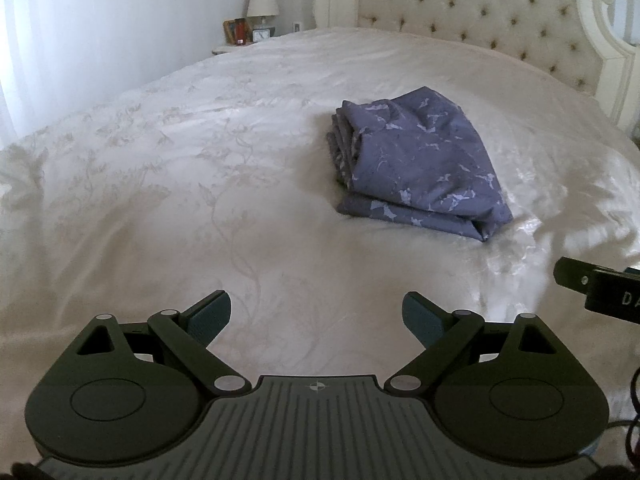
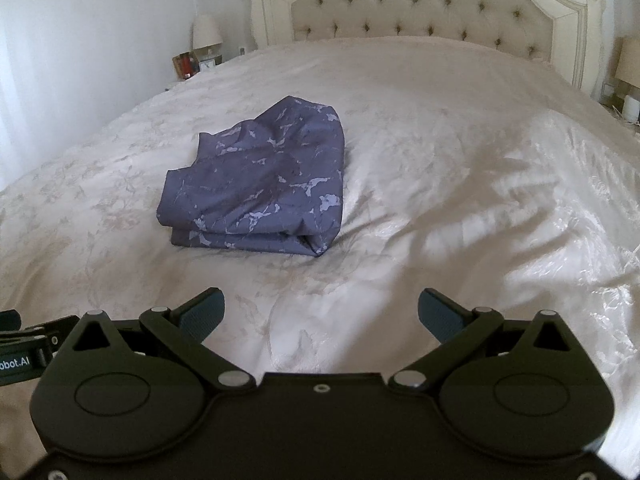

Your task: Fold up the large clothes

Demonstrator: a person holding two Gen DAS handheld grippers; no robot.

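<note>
A purple-blue patterned cloth (image 1: 416, 164) lies folded into a thick stacked bundle on the cream bedspread (image 1: 200, 200); in the right wrist view the same cloth (image 2: 260, 184) sits left of centre. My left gripper (image 1: 317, 312) is open, low over the bed and well short of the cloth, nothing between its fingers. My right gripper (image 2: 320, 308) is open too, empty, hovering in front of the bundle and a little to its right. Part of the right gripper's body (image 1: 600, 288) shows at the left view's right edge.
A tufted cream headboard (image 2: 420, 4) stands behind the bed. A nightstand with a lamp (image 1: 262, 0), frames and a clock is at the far left corner. Another lamp (image 2: 628, 64) stands at the far right. White curtains (image 1: 80, 32) hang on the left.
</note>
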